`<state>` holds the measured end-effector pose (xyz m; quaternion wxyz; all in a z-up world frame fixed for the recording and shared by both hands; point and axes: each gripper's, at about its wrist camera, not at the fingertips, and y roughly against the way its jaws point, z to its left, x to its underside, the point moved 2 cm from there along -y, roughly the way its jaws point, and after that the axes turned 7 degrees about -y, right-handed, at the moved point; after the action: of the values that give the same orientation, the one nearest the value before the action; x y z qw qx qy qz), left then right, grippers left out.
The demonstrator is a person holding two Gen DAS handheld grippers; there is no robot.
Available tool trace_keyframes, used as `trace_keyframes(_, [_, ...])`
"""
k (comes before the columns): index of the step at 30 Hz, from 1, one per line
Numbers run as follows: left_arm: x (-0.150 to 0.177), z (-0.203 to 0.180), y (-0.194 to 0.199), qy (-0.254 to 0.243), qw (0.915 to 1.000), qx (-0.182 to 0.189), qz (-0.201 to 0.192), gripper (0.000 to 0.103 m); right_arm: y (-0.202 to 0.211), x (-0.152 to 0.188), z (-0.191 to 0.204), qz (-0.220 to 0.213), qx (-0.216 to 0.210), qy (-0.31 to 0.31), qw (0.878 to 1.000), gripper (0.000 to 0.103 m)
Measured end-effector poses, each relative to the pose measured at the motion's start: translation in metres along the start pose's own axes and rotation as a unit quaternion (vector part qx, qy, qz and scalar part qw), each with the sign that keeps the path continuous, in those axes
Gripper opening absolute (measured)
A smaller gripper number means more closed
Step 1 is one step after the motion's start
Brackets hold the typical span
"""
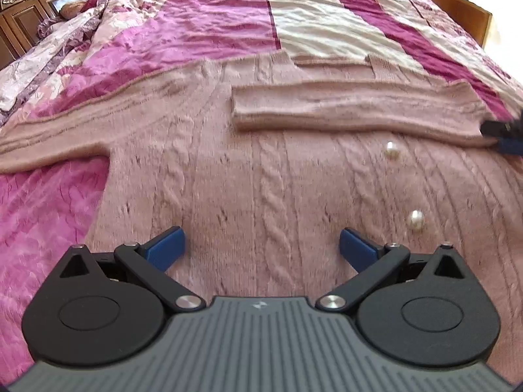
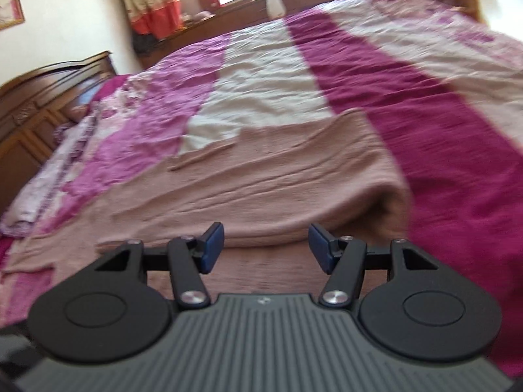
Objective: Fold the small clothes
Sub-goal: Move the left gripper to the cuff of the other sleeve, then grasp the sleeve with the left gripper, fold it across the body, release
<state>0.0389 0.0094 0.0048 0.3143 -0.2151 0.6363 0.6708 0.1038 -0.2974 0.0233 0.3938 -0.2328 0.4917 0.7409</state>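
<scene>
The dusty-pink cable-knit sweater (image 1: 248,170) lies flat on the striped magenta-and-cream bedspread (image 1: 209,23). One sleeve is folded across its chest, and the other sleeve (image 1: 65,130) stretches leftward, nearer the left gripper (image 1: 261,248), whose jaws are spread and empty. The right gripper (image 2: 266,248), also released, appears to hover beside the folded sleeve's bend (image 2: 376,196).

Folded sleeve (image 1: 353,111) ridge ahead of left tongs (image 1: 262,248), pearl buttons (image 1: 391,151) rightward, flat knit between

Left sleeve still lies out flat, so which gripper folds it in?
Left, probably. The left gripper hangs open over the sweater body, nearer the unfolded sleeve; the right gripper sits by the already folded sleeve.
</scene>
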Motion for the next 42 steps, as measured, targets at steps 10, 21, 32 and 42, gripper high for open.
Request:
trace_keyframes(10, [-0.070, 0.001, -0.031, 0.028, 0.9993, 0.013, -0.019, 0.103, -0.003, 0.007, -0.014, -0.014, 0.061, 0.046, 0.997, 0.060])
trace_keyframes(21, [-0.100, 0.006, -0.090, 0.086, 0.9962, 0.007, -0.004, 0.096, -0.015, 0.024, -0.026, -0.012, 0.063, 0.056, 0.996, 0.060])
trace_keyframes(32, [-0.114, -0.010, -0.092, 0.045, 0.9975, 0.021, -0.050, 0.019, -0.017, 0.030, -0.024, -0.029, 0.065, 0.073, 0.995, 0.064])
trace_keyframes(42, [-0.147, 0.022, -0.034, 0.045, 0.9867, -0.025, -0.154, 0.018, -0.016, 0.031, -0.024, -0.031, 0.064, 0.075, 0.995, 0.064])
